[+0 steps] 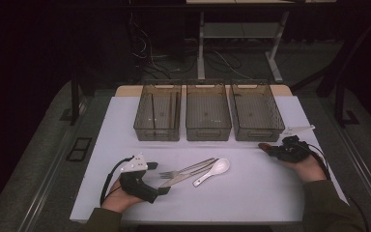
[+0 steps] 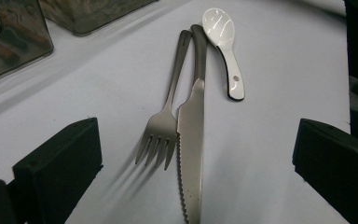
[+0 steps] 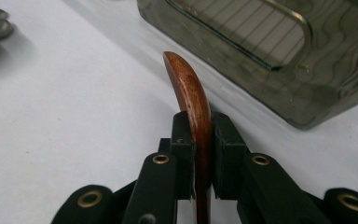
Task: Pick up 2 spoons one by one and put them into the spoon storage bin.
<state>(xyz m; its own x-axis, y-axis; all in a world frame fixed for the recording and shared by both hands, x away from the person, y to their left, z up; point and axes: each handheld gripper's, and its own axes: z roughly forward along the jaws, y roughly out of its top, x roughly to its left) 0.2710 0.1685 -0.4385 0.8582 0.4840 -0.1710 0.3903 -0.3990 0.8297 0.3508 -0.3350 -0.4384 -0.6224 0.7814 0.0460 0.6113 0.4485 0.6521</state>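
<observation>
A person sits at a white table (image 1: pixel 125 130) with a two-jaw gripper in each hand. The right gripper (image 3: pixel 200 140) pinches a slim, curved piece of reddish-brown polished wood (image 3: pixel 191 93), likely a utensil handle, gripped edgewise between pads pressed firmly against both sides. It lies low over the table, just in front of the rightmost bin (image 1: pixel 256 113) of three clear, smoke-tinted bins. The wood looks light, stiff and smooth, so it may slip; the narrow grip near its middle seems sensible, though its far end stays hidden. Well to the left of that bin, the left gripper (image 1: pixel 157 186) rests with its jaws spread wide, holding nothing, aimed at a steel fork (image 2: pixel 161 126), a serrated knife (image 2: pixel 191 140) and a white ceramic spoon (image 2: pixel 223 42) lying close together.
</observation>
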